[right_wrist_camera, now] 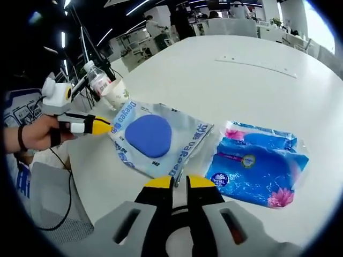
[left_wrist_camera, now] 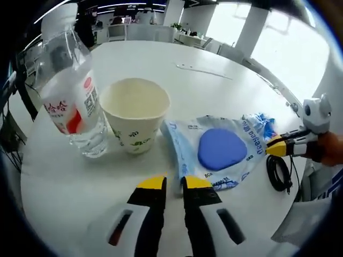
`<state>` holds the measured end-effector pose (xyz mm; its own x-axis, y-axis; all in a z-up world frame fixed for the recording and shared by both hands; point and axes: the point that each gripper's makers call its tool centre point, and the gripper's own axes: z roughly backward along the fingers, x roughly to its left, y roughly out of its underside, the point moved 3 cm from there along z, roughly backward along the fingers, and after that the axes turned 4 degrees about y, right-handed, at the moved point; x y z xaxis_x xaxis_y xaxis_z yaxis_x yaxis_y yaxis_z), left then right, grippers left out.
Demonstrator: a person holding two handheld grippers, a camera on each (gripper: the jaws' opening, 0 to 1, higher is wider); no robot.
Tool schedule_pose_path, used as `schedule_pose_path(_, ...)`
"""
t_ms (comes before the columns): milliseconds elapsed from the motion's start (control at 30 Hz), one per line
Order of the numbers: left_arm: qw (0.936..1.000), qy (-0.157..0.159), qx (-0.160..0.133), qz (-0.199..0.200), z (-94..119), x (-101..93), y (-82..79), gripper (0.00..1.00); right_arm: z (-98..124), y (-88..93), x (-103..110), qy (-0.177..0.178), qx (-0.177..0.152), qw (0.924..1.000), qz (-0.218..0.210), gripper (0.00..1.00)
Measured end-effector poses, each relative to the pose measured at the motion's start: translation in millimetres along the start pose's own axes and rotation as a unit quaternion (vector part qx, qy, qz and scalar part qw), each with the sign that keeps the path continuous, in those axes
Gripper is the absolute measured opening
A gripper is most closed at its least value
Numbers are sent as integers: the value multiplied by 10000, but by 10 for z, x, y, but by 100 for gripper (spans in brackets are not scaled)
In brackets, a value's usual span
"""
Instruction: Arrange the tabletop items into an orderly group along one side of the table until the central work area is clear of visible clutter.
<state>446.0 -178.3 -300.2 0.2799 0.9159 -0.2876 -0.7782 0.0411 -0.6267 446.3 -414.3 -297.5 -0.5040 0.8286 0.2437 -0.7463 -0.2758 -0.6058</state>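
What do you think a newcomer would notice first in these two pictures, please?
Probably the clear packet with the big blue pad inside, lying flat on the white table between the two grippers. Beside it stand a paper cup and a tilted-looking water bottle, close together. In the right gripper view a blue flowered tissue pack lies next to the packet, just ahead of the right gripper.

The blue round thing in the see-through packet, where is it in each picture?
Left gripper view: the blue pad packet lies right of centre, beside the paper cup, just above the left claw.
Right gripper view: it lies left of centre, above the right claw.
Shared landmark: the paper cup, next to the water bottle.
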Motion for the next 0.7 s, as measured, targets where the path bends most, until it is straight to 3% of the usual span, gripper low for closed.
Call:
schedule_pose_path(367, 10000, 44, 19, -39, -37, -50, 41, 2, -29, 31, 54, -83, 81, 9999, 58, 3)
schedule_pose_path(700, 9999, -132, -107, 27, -117, -47, -74, 0, -89, -71, 11, 31, 19, 10000, 39, 0)
